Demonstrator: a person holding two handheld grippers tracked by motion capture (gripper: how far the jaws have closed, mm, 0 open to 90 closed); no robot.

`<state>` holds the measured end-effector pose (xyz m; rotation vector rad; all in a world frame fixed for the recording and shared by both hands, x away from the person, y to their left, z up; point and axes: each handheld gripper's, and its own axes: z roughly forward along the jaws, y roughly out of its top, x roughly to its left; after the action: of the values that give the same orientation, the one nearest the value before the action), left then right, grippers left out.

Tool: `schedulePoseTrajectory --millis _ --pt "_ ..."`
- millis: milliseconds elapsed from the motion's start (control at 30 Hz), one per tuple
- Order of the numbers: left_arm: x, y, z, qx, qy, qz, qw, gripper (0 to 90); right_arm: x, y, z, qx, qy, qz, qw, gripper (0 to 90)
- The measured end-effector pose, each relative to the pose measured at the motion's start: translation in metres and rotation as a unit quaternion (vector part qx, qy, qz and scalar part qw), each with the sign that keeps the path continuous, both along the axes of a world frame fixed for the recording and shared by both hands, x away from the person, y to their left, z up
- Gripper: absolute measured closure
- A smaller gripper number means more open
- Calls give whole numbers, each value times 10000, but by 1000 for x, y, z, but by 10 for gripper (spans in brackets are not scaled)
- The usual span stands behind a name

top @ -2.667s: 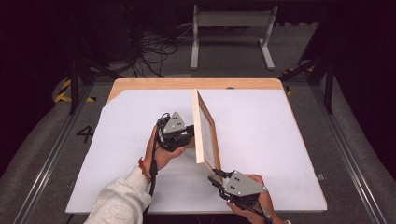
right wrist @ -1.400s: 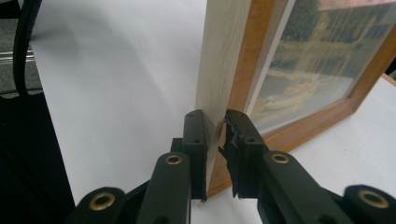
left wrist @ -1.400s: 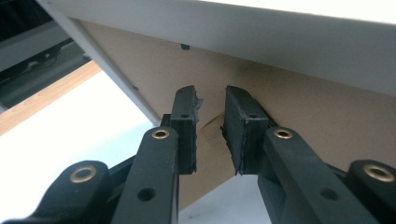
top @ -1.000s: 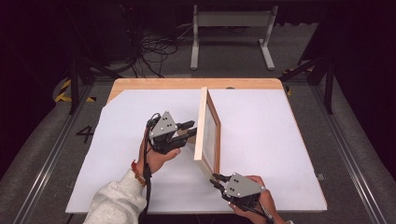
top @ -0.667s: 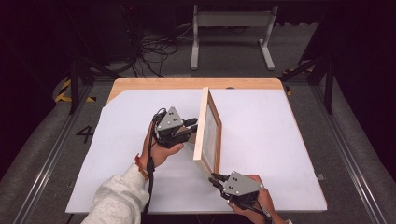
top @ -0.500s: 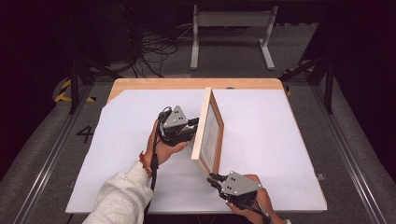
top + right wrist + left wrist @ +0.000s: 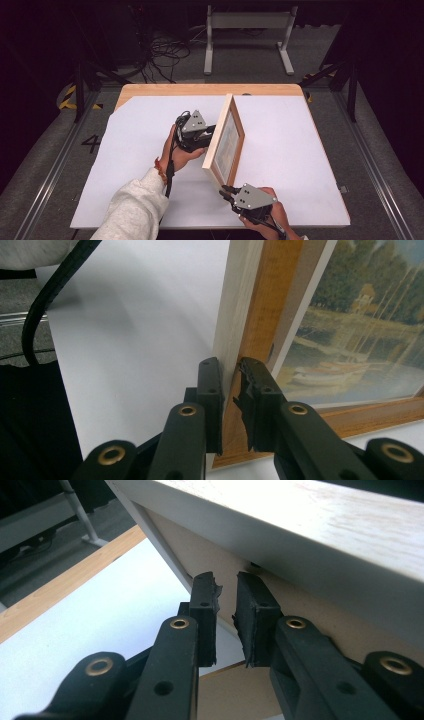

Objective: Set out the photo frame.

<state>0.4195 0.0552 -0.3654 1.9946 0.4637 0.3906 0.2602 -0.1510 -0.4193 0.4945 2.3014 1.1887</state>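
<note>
Standing on its lower long edge near the middle of the white table (image 7: pixel 125 165), the picture frame (image 7: pixel 224 144) runs lengthwise from the person's near side toward the far side in the high view, tipped so that its top edge leans to the left and its glazed face looks right and slightly up; a painted numeral 4 (image 7: pixel 93 144) is readable on the floor to the left of the table. The frame is pale wood outside with a warmer brown inner border. The left gripper (image 7: pixel 210 134) meets the frame's back about halfway along, held by the left hand (image 7: pixel 177 150), while the right gripper (image 7: pixel 226 191) is at the near lower corner, held by the right hand (image 7: pixel 267 212). In the left gripper view, the 2 jaws stand a narrow gap apart against the brown backing board (image 7: pixel 320 610) under the pale wooden top rail (image 7: pixel 310 525); whether they pinch anything there I cannot tell. In the right gripper view, the 2 jaws are closed on the frame's corner post (image 7: pixel 235 335), 1 on the pale outer side and 1 on the brown front, and the picture (image 7: pixel 360 335) shows trees, water and moored boats; no writing is legible on it.
</note>
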Motion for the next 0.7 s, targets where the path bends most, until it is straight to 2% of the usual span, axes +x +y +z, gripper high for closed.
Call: schedulePoseTrajectory --millis 200,300,367,433,500,600,700 --pt "-10 11 3 -49 -58 65 10000 771 1 -2 -1 23 97 18 9999 808" --pt "-22 20 2 28 -218 121 9997 759 0 -5 -2 71 184 47 9998 814" --pt "-32 29 -1 -25 -281 181 9994 748 0 -9 0 146 204 150 9996 823" --pt "-40 35 -4 -20 -376 305 9988 726 0 -16 4 244 209 140 9994 831" --pt "-50 46 -6 -63 -414 313 9986 718 2 -24 7 372 218 21 9991 849" --pt "-59 55 -6 -137 -386 274 9988 704 2 -28 9 336 173 -57 9993 861" --pt "-77 64 -10 -128 -379 169 9991 682 3 -30 8 240 113 -83 9996 871"
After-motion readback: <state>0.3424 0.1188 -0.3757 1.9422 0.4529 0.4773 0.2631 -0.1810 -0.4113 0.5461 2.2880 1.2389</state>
